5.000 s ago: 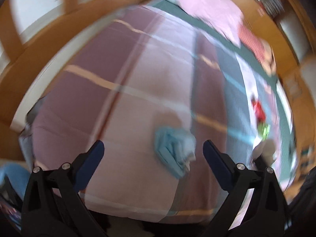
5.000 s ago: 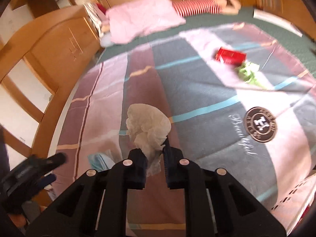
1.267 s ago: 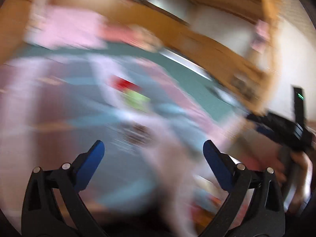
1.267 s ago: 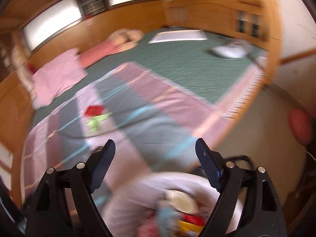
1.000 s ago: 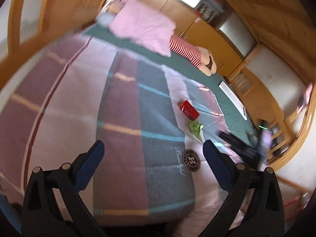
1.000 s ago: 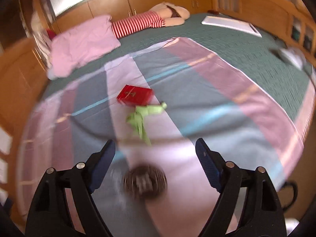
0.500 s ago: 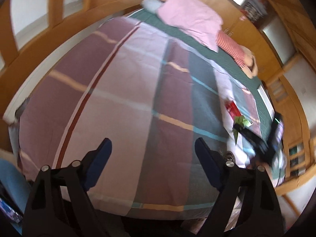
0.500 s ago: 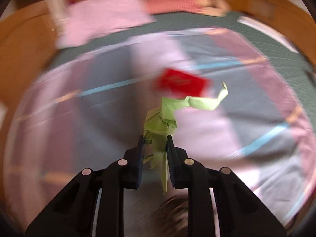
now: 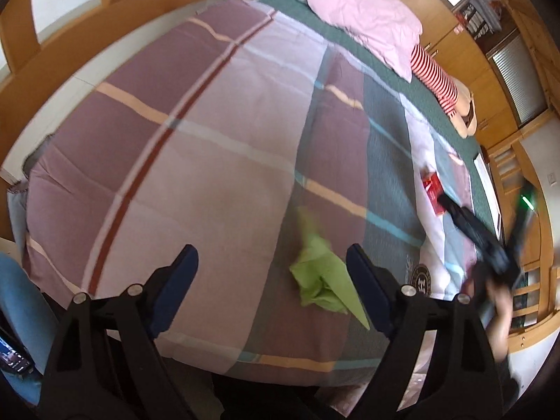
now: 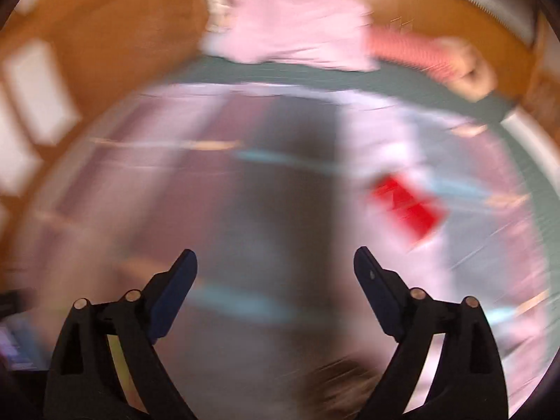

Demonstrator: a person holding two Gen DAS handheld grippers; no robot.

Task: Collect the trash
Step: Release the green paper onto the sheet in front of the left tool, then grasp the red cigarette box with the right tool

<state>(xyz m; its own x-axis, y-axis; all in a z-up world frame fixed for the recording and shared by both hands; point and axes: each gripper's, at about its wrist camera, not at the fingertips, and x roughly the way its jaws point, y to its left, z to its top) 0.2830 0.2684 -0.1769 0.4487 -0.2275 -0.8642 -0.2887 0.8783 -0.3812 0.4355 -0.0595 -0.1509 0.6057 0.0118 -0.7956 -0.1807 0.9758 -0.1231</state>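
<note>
Wood-panelled walls ring a wide bed (image 9: 224,133) spread with a striped quilt in mauve, pink and grey. Over it, the left hand-held gripper (image 9: 271,269) has its jaws spread wide with nothing between them; a crumpled green paper (image 9: 320,278) lies on the quilt in the gap, nearer the right-side finger. Farther off rests a red packet (image 9: 433,192), and past it the right hand-held gripper (image 10: 274,273), likewise splayed and holding nothing, its own view heavily blurred. A pink pillow (image 9: 367,17) and a red-striped plush toy (image 9: 437,82) lie at the bed's head.
</note>
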